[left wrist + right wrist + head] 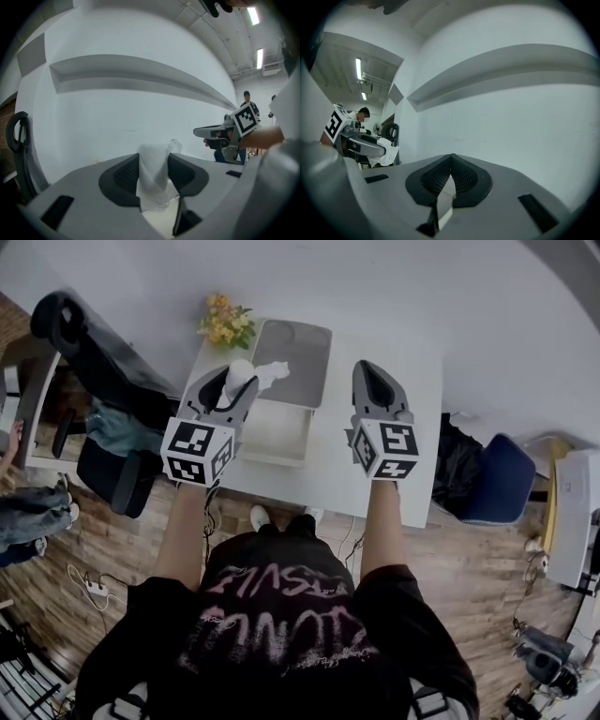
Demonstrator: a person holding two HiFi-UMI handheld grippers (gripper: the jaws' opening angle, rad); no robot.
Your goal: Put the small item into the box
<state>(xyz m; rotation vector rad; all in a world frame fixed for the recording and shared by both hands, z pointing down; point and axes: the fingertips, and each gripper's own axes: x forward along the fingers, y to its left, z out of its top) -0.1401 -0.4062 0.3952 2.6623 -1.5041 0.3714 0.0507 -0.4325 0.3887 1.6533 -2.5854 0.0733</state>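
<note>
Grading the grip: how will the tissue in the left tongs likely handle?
Probably floppy: the tissue sits bunched and folded between the left tongs. It looks thin, so it is likely very light and may cling or drift on release.

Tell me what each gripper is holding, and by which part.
The left gripper pinches a white paper tissue at its bunched middle, one end sticking past the tips. The right gripper is shut, empty.

Crumpled white tissue [152, 176] stood upright, pinched between left gripper [234, 381] jaws by box's far-left corner. White box [277, 432] sat open, lid back, near desk [412, 427] front edge.
</note>
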